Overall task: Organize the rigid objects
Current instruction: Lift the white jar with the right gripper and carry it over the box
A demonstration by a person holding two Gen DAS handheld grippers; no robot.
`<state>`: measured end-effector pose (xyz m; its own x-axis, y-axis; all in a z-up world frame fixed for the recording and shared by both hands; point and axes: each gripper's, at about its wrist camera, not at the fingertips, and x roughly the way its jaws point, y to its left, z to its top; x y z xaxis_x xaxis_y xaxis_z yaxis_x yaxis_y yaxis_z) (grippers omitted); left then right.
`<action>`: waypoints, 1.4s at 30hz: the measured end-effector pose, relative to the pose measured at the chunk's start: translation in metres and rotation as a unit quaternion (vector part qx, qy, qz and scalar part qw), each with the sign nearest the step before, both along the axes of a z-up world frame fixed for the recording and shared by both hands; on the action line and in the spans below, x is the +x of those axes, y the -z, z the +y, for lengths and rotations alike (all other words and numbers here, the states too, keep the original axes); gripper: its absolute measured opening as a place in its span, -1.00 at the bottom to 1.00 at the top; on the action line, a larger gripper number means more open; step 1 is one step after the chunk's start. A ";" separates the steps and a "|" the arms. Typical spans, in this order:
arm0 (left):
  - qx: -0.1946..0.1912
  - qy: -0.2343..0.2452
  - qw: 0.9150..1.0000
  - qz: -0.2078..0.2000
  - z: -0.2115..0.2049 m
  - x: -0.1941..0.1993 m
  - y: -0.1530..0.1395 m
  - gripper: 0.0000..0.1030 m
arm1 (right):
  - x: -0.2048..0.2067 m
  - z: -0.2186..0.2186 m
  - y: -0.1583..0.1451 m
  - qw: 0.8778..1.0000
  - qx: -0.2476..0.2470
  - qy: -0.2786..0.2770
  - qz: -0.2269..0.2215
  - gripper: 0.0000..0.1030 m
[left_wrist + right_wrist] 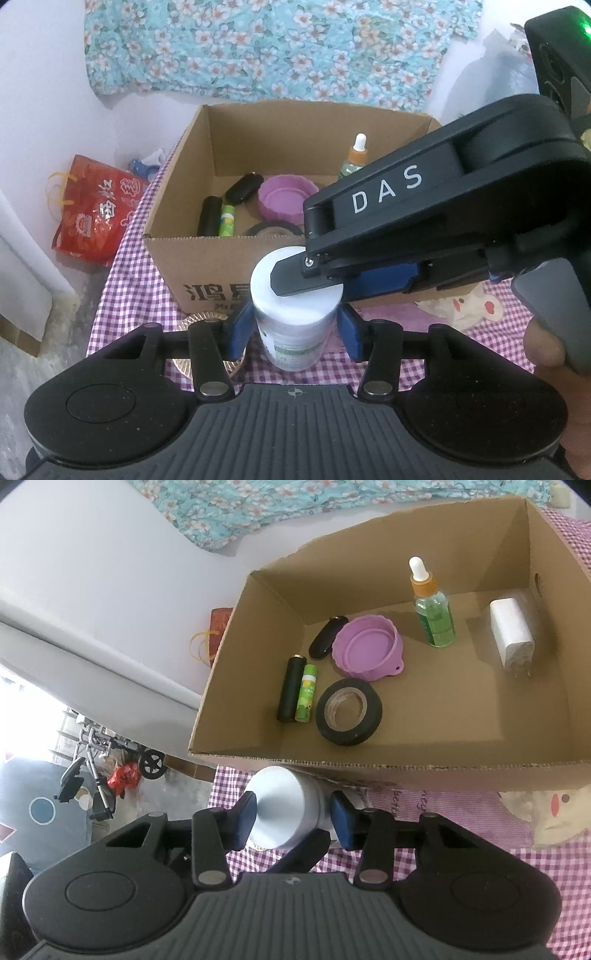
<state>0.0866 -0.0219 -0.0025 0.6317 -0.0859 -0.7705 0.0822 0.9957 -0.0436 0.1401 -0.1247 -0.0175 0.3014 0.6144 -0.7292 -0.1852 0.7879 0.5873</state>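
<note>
- Looking along the left gripper (295, 332), we see its blue pads close against both sides of a white bottle with a green label (291, 314); whether they press on it we cannot tell.
- We see the right gripper (293, 819) reaching in from the right over the bottle's top, clamped on the white cap, one pad on each side.
- We place the bottle over the purple checked tablecloth (129, 288), just in front of the near wall of the cardboard box (177, 236) and outside it.
- Inside the box, nearest the front, we find a black tape roll (349, 712), with a black cylinder (290, 688) and a green tube (306, 694) lying side by side.
- Farther back we note a purple collapsible bowl (369, 646), an upright dropper bottle (434, 609) and a white charger (511, 635).
- Beyond the box we see a floral cloth (258, 48).
</note>
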 end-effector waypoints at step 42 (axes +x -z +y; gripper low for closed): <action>0.011 0.070 0.989 -0.134 -0.027 -0.012 -0.126 -0.09 | -0.030 -0.052 -0.139 0.989 0.042 0.032 -0.137 -0.09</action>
<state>0.0744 -0.0494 0.1231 0.7963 -0.1712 -0.5802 0.2242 0.9743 0.0201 0.1099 -0.1769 0.1218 0.5209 0.6423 -0.5622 -0.2984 0.7541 0.5851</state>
